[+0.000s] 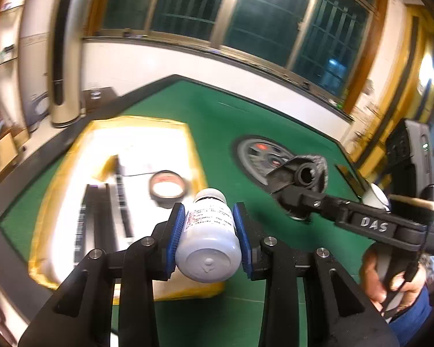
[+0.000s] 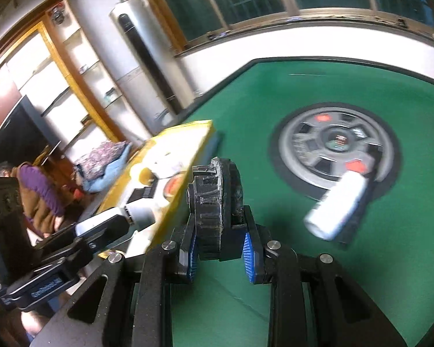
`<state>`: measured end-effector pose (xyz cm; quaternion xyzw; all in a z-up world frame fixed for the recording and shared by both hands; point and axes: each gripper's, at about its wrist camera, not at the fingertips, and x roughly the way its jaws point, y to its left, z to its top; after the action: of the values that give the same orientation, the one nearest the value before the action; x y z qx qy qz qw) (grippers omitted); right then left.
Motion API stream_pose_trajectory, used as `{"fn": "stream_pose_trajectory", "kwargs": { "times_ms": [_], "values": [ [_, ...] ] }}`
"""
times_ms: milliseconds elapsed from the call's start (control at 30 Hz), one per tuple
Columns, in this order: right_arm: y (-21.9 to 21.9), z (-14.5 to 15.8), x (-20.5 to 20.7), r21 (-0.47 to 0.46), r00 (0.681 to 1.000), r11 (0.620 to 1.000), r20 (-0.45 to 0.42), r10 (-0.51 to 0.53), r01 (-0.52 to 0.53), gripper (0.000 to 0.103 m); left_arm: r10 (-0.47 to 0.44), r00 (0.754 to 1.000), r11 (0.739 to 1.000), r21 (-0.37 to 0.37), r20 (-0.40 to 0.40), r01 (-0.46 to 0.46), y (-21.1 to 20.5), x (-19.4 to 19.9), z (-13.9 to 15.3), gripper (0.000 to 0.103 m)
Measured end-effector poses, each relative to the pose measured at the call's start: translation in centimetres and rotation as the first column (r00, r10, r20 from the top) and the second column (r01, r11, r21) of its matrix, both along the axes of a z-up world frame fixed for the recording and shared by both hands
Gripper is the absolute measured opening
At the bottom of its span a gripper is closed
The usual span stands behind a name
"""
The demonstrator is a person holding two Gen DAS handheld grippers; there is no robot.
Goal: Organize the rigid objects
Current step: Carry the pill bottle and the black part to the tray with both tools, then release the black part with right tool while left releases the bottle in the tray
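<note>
My left gripper (image 1: 208, 221) is shut on a white pill bottle (image 1: 208, 231), whose base faces the camera and whose cap points away. It hangs over the near edge of a yellow-rimmed box (image 1: 72, 156) on the green table (image 1: 217, 121). My right gripper (image 2: 219, 222) is shut on a black, ragged roll-like object (image 2: 214, 199) above the felt. In the left wrist view that black object (image 1: 306, 173) shows a hole in its middle. A second white bottle (image 2: 338, 205) lies on its side near the table's centre disc (image 2: 318, 144).
Inside the box lie a tape roll (image 1: 167, 186) and dark flat items (image 1: 101, 222). A hand (image 1: 390, 277) grips the right tool. A tall appliance (image 2: 147, 57) and shelves stand beyond the table. A person (image 2: 37, 196) stands past the table's left edge.
</note>
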<state>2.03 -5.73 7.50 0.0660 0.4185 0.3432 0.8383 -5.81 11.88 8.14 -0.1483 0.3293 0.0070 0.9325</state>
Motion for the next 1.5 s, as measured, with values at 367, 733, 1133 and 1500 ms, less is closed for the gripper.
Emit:
{"fn": "stream_pose_trajectory", "kwargs": {
  "times_ms": [367,733,1133,1500],
  "values": [
    [11.4,-1.5,0.9,-0.075,0.996,0.993,-0.026,0.089,-0.09,0.023,0.14,0.986,0.99,-0.014,-0.093,-0.142,6.3,-0.9,-3.9,0.032],
    [15.5,-4.4,1.9,-0.176,0.989,0.975,-0.09,0.12,-0.134,0.023,0.169,0.98,0.986,0.034,-0.106,-0.166,7.7,-1.1,-5.0,0.032],
    [17.7,-4.5,2.9,-0.181,0.985,0.971,-0.108,0.138,-0.156,0.023,0.185,0.977,0.982,0.056,-0.109,-0.18,8.0,-1.1,-5.5,0.032],
    [18.7,-4.6,2.8,-0.196,0.976,0.962,-0.146,0.164,-0.191,0.026,0.196,0.974,0.98,0.046,-0.117,-0.191,8.3,-1.1,-5.1,0.048]
  ]
}}
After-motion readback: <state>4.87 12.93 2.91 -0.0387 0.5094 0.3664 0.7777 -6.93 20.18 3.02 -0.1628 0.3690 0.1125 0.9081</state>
